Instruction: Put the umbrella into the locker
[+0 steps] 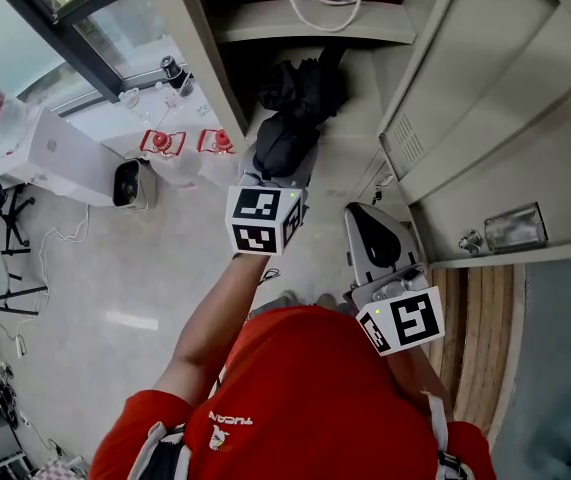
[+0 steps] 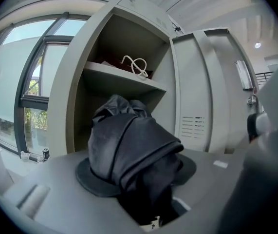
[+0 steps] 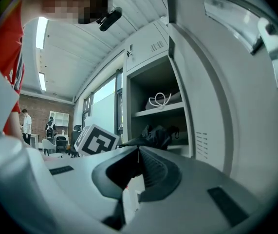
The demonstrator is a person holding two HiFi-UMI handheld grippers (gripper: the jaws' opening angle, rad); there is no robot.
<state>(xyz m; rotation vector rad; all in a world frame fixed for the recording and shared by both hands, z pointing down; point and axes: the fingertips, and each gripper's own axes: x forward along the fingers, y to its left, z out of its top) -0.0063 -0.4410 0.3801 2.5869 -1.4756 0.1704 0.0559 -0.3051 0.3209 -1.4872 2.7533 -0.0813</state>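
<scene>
The umbrella [image 1: 287,133] is black, the locker [image 1: 485,108] grey, the person's shirt [image 1: 315,398] red.

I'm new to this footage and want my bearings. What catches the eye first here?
A black folded umbrella, gripped by the left gripper, points toward the open locker, below its shelf. A white cord lies on that shelf, and the right gripper, shut and empty, hangs beside the open door.
</scene>
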